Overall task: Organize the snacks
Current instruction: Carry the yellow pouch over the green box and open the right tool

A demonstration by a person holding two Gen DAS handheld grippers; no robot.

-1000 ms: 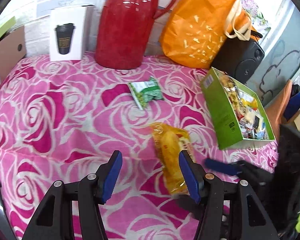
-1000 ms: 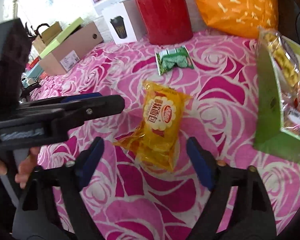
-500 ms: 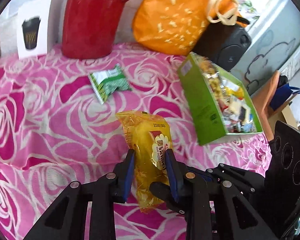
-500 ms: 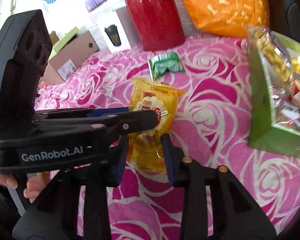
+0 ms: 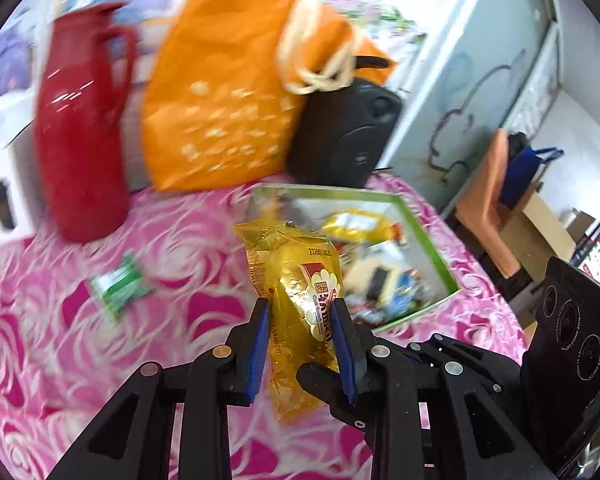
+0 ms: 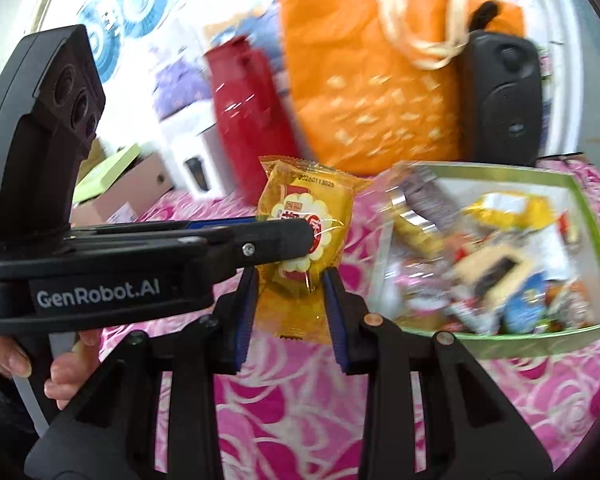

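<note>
A yellow snack packet [image 5: 292,264] hangs above the pink rose tablecloth [image 5: 180,320], pinched from two sides. My left gripper [image 5: 299,308] is shut on its lower half. My right gripper [image 6: 290,280] is also shut on the yellow packet [image 6: 312,200], with the left gripper's fingers [image 6: 276,240] crossing in front of it. The green snack box [image 5: 430,244] lies open just right of the packet and holds several wrapped snacks. A small green packet [image 5: 120,284] lies flat on the cloth to the left.
A red jug [image 5: 80,128], an orange bag [image 5: 228,100] and a black speaker [image 5: 348,132] stand along the back. A white box [image 6: 192,152] and a cardboard box [image 6: 132,188] sit at the far left. A person's hand [image 6: 60,376] holds the left gripper.
Both grippers shut on the yellow packet, which lay on the cloth a second ago. They lifted it and carried it right toward the green box.
</note>
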